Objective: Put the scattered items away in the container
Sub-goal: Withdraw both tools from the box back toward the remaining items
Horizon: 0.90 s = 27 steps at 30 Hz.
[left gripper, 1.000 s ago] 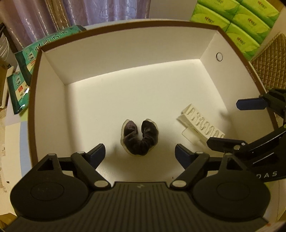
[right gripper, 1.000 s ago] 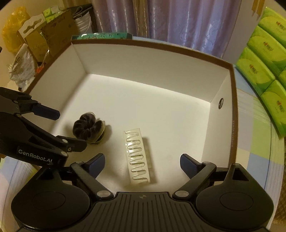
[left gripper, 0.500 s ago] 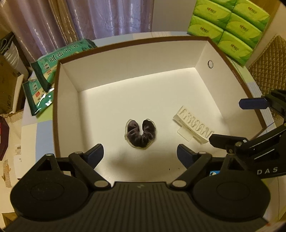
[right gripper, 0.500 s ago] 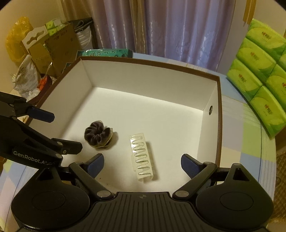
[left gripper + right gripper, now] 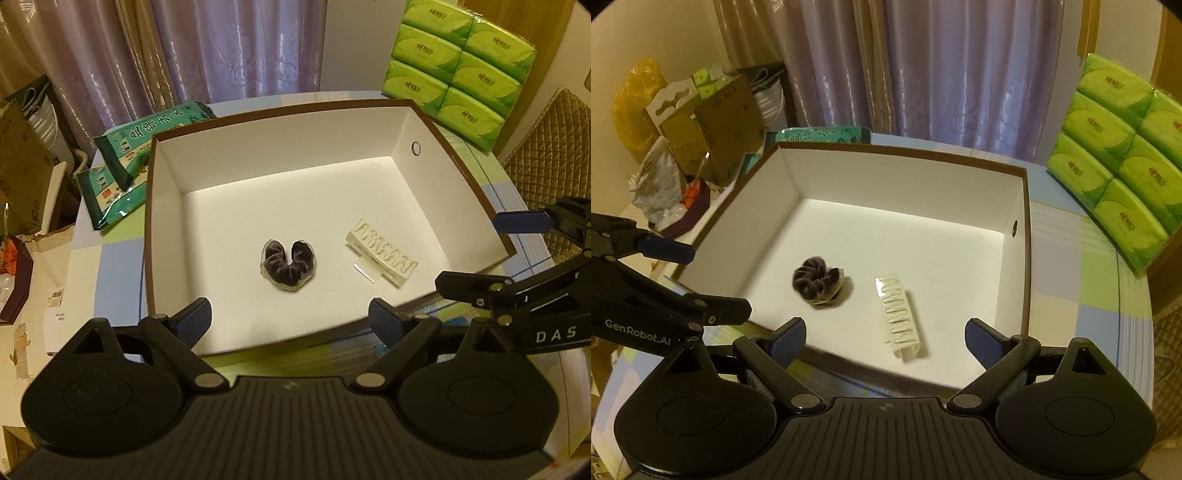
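A white box with a brown rim (image 5: 277, 155) (image 5: 886, 184) stands on the checked tablecloth. On its floor lie a dark velvet scrunchie in clear wrap (image 5: 288, 262) (image 5: 816, 282) and, to its right, a clear white hair claw clip (image 5: 384, 254) (image 5: 899, 310). My left gripper (image 5: 291, 317) (image 5: 701, 280) hovers over the box's near edge, its jaws still opening with nothing between them. My right gripper (image 5: 884, 338) (image 5: 487, 254) hangs open and empty above the near right corner.
A stack of green tissue packs (image 5: 461, 62) (image 5: 1119, 177) stands behind the box on the right. Teal packets (image 5: 129, 166) lie by its left wall. Cardboard boxes and bags (image 5: 713, 129) crowd the far left. A quilted chair back (image 5: 550, 147) is at the right.
Both grippers have pulled back and up from inside the box, so its whole rim and the table around it now show. The scrunchie and clip stay on the floor.
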Motion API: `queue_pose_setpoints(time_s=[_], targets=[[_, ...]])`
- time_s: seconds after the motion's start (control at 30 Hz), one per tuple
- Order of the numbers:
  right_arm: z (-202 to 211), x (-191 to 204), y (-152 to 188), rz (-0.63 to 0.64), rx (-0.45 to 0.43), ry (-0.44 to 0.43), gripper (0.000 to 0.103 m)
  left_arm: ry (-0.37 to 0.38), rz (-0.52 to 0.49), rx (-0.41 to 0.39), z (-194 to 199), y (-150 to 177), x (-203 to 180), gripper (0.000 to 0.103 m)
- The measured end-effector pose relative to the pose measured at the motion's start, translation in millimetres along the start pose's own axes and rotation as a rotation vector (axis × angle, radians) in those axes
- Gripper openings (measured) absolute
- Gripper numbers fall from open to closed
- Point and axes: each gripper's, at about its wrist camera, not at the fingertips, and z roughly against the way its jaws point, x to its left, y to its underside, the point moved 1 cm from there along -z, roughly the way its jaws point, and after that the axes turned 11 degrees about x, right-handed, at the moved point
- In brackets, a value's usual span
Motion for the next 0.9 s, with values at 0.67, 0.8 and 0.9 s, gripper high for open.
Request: queue_pose_setpoints(time_s=[0.67, 0.8, 0.9], targets=[[53, 15, 58, -0.057, -0.107, -0.038, 0.09, 0.012, 0.043, -0.065, 48, 72, -16, 0.092], [61, 18, 72, -0.063, -0.121, -0.051, 0.09, 0.019, 0.062, -0.076, 56, 88, -17, 0.092], [66, 22, 82, -0.063, -0.131, -0.046, 0.09, 0.021, 0.078, -0.087, 62, 99, -17, 0.092]])
